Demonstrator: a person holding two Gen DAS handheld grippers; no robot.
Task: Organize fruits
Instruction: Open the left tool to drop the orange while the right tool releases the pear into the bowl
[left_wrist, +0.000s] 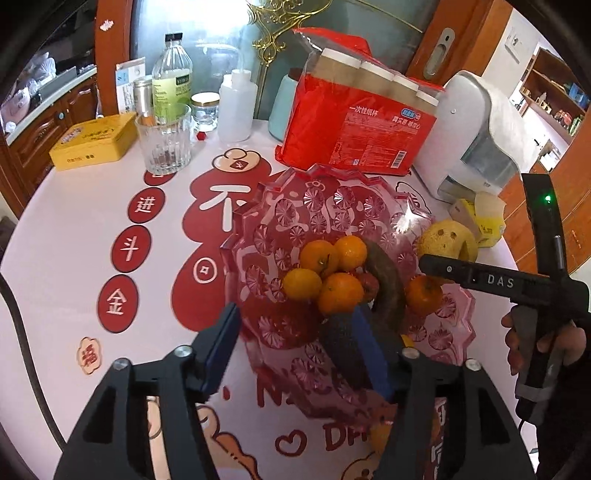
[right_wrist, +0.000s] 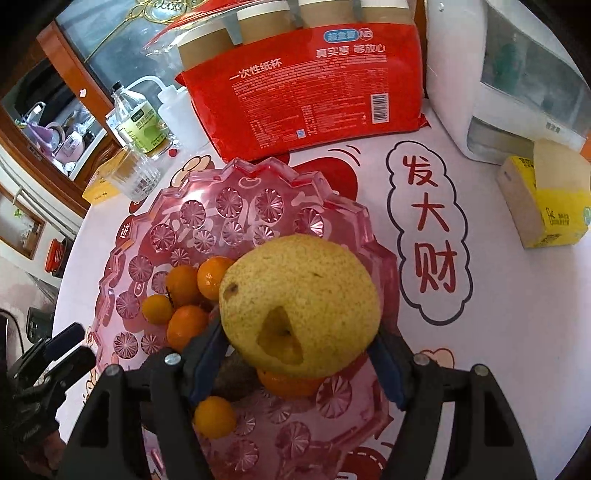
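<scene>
Fruits sit gathered in a pink cut-glass bowl (left_wrist: 288, 218) on the printed white surface (left_wrist: 74, 229), and everything else is placed from that bowl. Behind it leans a red pack of paper cups (left_wrist: 354, 122); behind and to its right stands a white appliance (left_wrist: 476, 122), with a yellow tissue pack (right_wrist: 546, 206) in front of that. Behind the bowl to the left are a ribbed glass tumbler (left_wrist: 164, 142), a clear bottle (left_wrist: 171, 77), a white squeeze bottle (left_wrist: 236, 107) and a yellow tin (left_wrist: 94, 140).

Above the bowl's right part, the right claw (right_wrist: 299, 358) is clenched on a large yellow pear (right_wrist: 299, 306), its blue pads pressed against both sides. Inside the bowl, a brown elongated fruit (left_wrist: 388, 284) lies across the middle, with four oranges (left_wrist: 325, 273) clustered to its left and another orange (left_wrist: 423, 293) to its right. A dark green avocado (left_wrist: 345, 347) lies at the bowl's near side, touching the right pad of the left claw (left_wrist: 299, 350); that claw is released, its jaws standing apart, the left pad clear of the avocado. One small orange (right_wrist: 214, 417) rests nearest the right claw.
</scene>
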